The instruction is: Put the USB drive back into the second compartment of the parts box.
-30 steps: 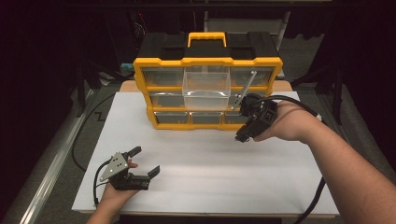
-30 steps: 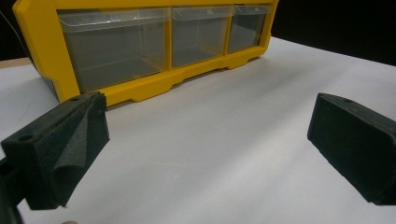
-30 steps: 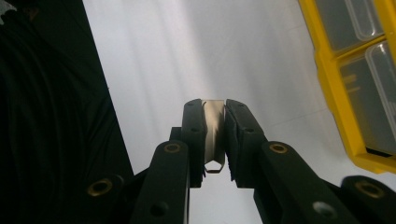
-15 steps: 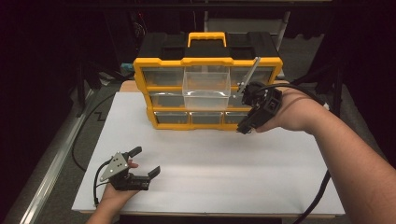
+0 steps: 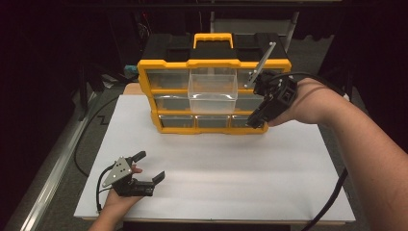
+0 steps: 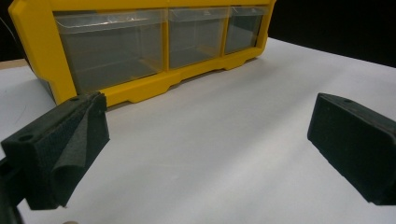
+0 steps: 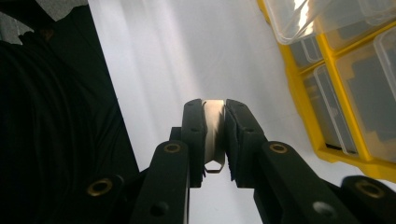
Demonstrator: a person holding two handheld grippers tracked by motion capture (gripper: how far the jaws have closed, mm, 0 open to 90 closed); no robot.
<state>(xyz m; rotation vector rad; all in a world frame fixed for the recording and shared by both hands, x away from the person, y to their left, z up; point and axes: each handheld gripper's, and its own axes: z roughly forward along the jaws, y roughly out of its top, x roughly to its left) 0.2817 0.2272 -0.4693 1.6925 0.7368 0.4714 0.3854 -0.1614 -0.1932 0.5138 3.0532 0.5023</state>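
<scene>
A: Right gripper (image 5: 257, 120)?
B: Raised in front of the right end of the yellow drawer organizer (image 5: 214, 65), pointing down toward the white table (image 5: 216, 163). Fingers (image 7: 194, 135) clamped on a thin, flat pale piece (image 7: 215, 135), seen edge-on in the right gripper view; too blurred to identify.

A: Organizer?
B: Standing at the far edge of the table, black carry top, yellow handle. 1 clear drawer (image 5: 213, 91) pulled out from the middle of the front, just left of the right gripper.

A: Left gripper (image 5: 150, 166)?
B: Resting low near the table's front left corner, well apart from the organizer. Fingers (image 6: 60, 149) wide apart, holding nothing.
</scene>
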